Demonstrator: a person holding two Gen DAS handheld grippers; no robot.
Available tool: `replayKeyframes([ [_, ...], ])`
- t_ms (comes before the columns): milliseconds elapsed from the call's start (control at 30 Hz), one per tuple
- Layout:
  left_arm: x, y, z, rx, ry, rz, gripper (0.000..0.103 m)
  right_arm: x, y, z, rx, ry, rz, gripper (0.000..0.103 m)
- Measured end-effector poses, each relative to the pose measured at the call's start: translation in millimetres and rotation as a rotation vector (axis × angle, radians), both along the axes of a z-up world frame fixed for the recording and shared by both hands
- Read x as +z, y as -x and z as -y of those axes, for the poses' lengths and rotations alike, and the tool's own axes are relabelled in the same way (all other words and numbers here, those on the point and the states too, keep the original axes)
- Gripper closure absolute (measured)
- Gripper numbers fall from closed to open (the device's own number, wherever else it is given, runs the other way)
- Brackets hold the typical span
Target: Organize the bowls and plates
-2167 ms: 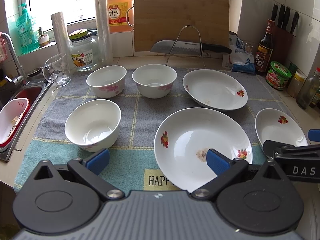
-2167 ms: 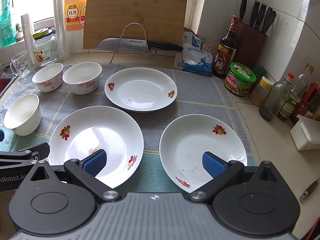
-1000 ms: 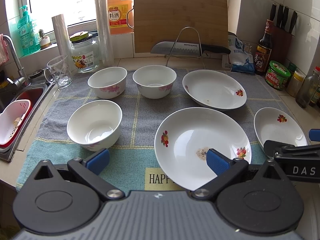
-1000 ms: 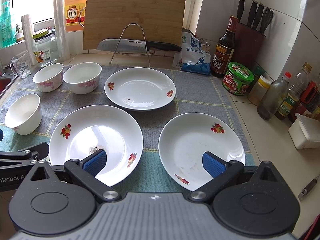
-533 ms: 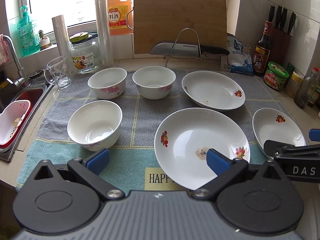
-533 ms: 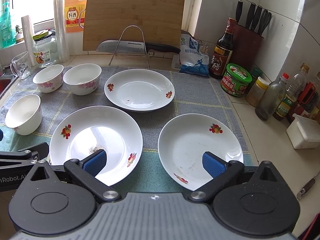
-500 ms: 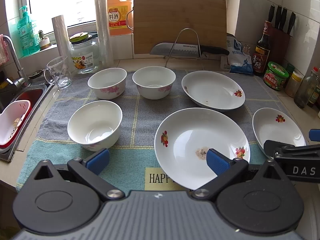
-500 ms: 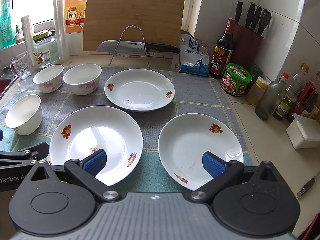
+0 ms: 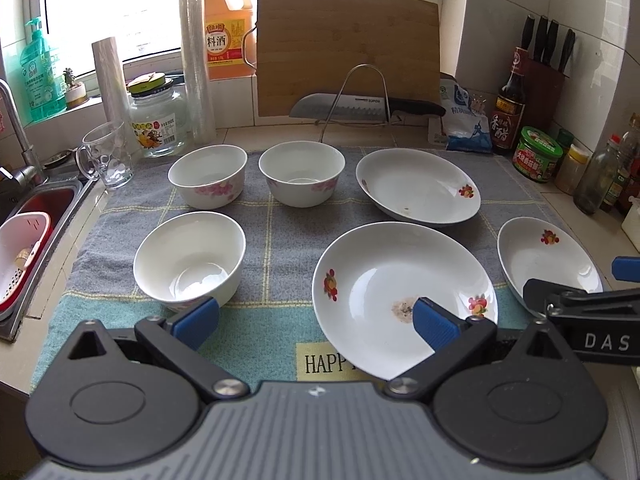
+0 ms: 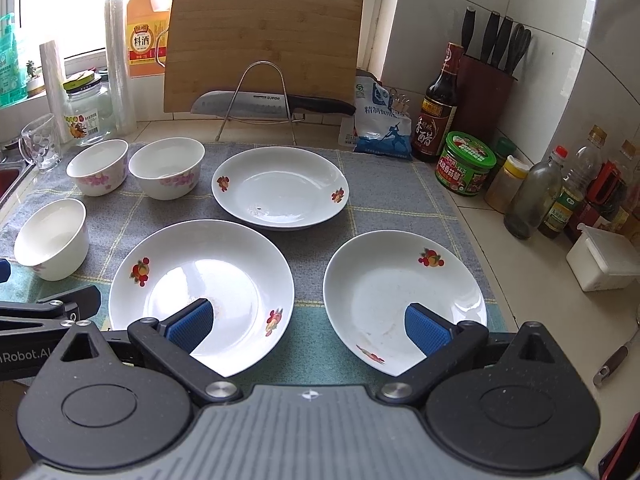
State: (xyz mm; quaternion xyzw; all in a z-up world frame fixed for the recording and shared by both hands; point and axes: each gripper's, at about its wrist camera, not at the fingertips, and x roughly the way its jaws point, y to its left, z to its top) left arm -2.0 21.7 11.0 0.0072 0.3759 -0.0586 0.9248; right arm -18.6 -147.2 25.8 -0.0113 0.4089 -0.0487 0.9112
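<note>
Both pairs of tongs hung released over the near edge of the grey-and-teal checked cloth mat (image 9: 280, 236), the left gripper (image 9: 316, 316) and the right gripper (image 10: 308, 322) each with blue pads spread wide and nothing between them. Ahead of the left gripper's left pad stood a plain white ceramic bowl (image 9: 189, 256); beyond it, side by side and just apart, two white bowls with pink flower prints (image 9: 207, 176) (image 9: 302, 178). Under its right pad lay the largest white shallow plate with fruit motifs (image 9: 400, 292), which carried a speckled smear of residue near its middle. The right gripper straddled the gap between that plate (image 10: 202, 292) and a smaller matching fruit-print plate (image 10: 404, 300), with a third such plate (image 10: 280, 190) farther ahead. Nothing was stacked yet. The glazed rims looked thin and slick, so a shallow pinch on a rim could probably slip and drop a plate onto its neighbour, chipping it. The two grippers sat close together, so reaching for the shared large plate at once risked a collision. The soft mat might bunch under a dragged dish and nudge the bowls.
</note>
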Motion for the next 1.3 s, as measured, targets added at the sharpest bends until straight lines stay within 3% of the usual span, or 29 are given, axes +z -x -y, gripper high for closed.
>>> replayKeyframes([
  [333,-1,-8,-14,-0.153,0.002,0.04,0.001,-1,19,-3,0.0,0.02,0.087,0.0],
  [633,-1,-20,-3,-0.272,0.024,0.081,0.001,-30,40,46,-0.099,0.017,0.07,0.0],
  [900,-4,-46,39,-0.31,-0.002,0.042,0.001,-76,33,96,-0.111,-0.055,0.018,0.0],
  [1133,-6,-73,90,-0.361,-0.036,0.015,0.001,-117,17,130,-0.047,-0.105,-0.024,0.0],
  [1300,-8,-89,125,-0.415,-0.057,0.012,0.001,-130,8,144,0.013,-0.105,-0.023,0.0],
])
